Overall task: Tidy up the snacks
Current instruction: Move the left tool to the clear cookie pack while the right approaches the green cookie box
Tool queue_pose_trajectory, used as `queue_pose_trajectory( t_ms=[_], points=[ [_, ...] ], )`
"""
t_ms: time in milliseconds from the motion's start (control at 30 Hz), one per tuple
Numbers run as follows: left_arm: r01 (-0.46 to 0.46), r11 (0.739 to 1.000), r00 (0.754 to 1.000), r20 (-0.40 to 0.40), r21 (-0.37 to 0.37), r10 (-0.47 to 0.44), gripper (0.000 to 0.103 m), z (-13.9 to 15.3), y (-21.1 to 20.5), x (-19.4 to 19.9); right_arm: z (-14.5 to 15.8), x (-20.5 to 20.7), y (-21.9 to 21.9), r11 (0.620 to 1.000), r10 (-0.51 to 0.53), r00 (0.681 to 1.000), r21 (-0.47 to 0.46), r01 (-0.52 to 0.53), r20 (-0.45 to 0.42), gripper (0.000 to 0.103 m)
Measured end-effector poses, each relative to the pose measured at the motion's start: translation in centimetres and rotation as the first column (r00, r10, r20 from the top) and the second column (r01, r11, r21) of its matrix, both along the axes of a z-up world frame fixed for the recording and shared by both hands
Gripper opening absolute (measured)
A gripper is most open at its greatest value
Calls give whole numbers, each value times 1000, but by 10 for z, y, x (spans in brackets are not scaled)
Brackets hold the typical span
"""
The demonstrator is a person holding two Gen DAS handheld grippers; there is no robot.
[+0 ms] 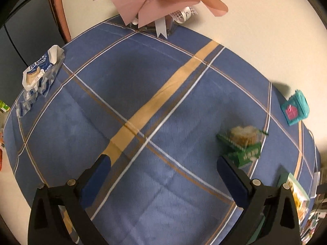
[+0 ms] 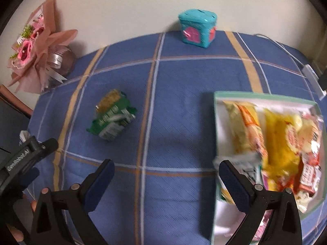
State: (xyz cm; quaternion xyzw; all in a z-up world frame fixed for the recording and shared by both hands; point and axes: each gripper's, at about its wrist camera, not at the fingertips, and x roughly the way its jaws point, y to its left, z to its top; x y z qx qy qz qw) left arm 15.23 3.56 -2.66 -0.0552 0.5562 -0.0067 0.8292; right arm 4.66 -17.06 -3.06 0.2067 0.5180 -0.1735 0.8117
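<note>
A green packet of crackers (image 1: 243, 146) (image 2: 113, 115) lies on the blue checked tablecloth (image 1: 143, 102) (image 2: 173, 91). My left gripper (image 1: 163, 165) hovers open over bare cloth, the packet just beyond its right finger. My right gripper (image 2: 166, 170) is open too, with nothing between its fingers; the packet lies ahead to its left. A green-rimmed white box (image 2: 216, 122) (image 1: 286, 180) filled with several yellow, orange and red snack packs sits at the right, next to the right finger. A blue-and-white snack bag (image 1: 40, 71) lies at the table's far left edge.
A pink wrapped bouquet (image 1: 159, 2) (image 2: 36, 47) stands at the back against the wall. A teal box with pink shapes (image 1: 295, 108) (image 2: 197, 30) sits at the back edge. The left gripper's black body (image 2: 24, 163) shows low left in the right wrist view. A white cable (image 2: 296, 61) runs at the far right.
</note>
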Motion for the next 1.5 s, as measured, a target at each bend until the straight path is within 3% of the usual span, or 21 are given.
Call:
queue_pose_trajectory(
  t_ms=[233, 567, 867, 1133, 1300, 1500],
  points=[
    [-2, 1000, 1000, 7, -29, 3, 103, -9, -8, 22, -9, 32, 2, 1000, 13, 998, 2, -13, 54, 103],
    [0, 1000, 1000, -12, 22, 0, 103, -41, -17, 45, -34, 69, 4, 999, 28, 995, 43, -32, 97, 103],
    [-27, 999, 999, -24, 19, 27, 103, -49, -1, 51, -51, 77, 5, 996, 56, 997, 64, -59, 50, 103],
    [3, 1000, 1000, -5, 20, -2, 103, -40, -6, 46, -42, 69, -11, 996, 27, 999, -84, -30, -41, 103],
    [3, 1000, 1000, -8, 21, -2, 103, -40, -7, 45, -37, 68, -5, 999, 50, 998, 0, -50, 41, 103],
    [-18, 1000, 1000, -7, 24, 18, 103, -39, 0, 47, -50, 81, 28, 987, 155, 988, -38, -155, -8, 103]
  ],
)
